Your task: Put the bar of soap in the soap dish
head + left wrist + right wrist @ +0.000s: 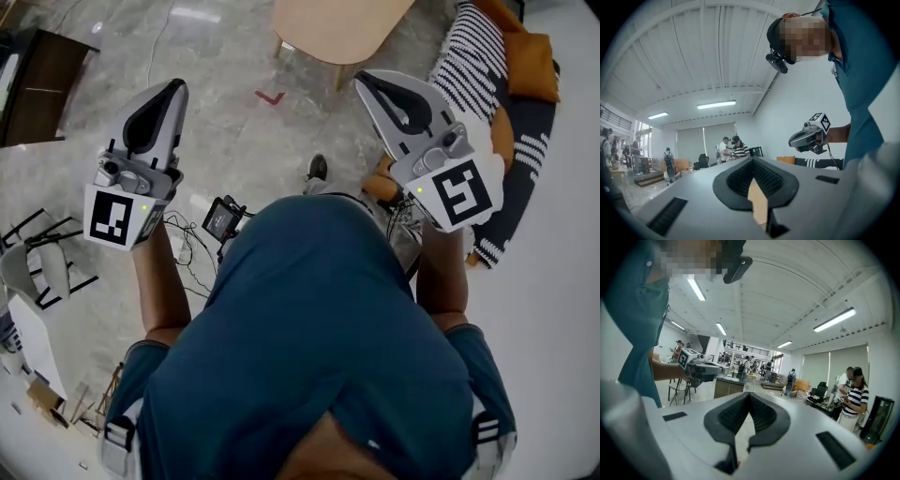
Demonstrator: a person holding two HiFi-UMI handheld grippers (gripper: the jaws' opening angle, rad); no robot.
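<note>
While a person in a teal shirt (319,328) stands on a grey tiled floor (225,141), seen from above, each hand holds a gripper out ahead, roughly level.

At the upper left of the head view sits a dark cabinet (37,89). Below it, at the left edge, is a black-framed chair (42,267).

Right of the chair is the left gripper (178,87), with its marker cube (117,217) nearest the body. Its jaws are together at the tips and hold nothing. In the left gripper view its black ribbed pads (740,177) meet at a point, with a large hall and several standing people far behind.

Near the frame's centre a small black device (222,220) with cables hangs by the person's chest. Above it a red mark (270,97) lies on the floor. A pale wooden table (337,28) fills the top centre, and one shoe (317,169) shows below it.

Right of centre is the right gripper (362,77). Its jaws are also closed tip to tip and empty, as the right gripper view shows.

At the upper right a striped cushion (469,56) rests against an orange cushion (532,58).

No view shows the soap or the dish.
</note>
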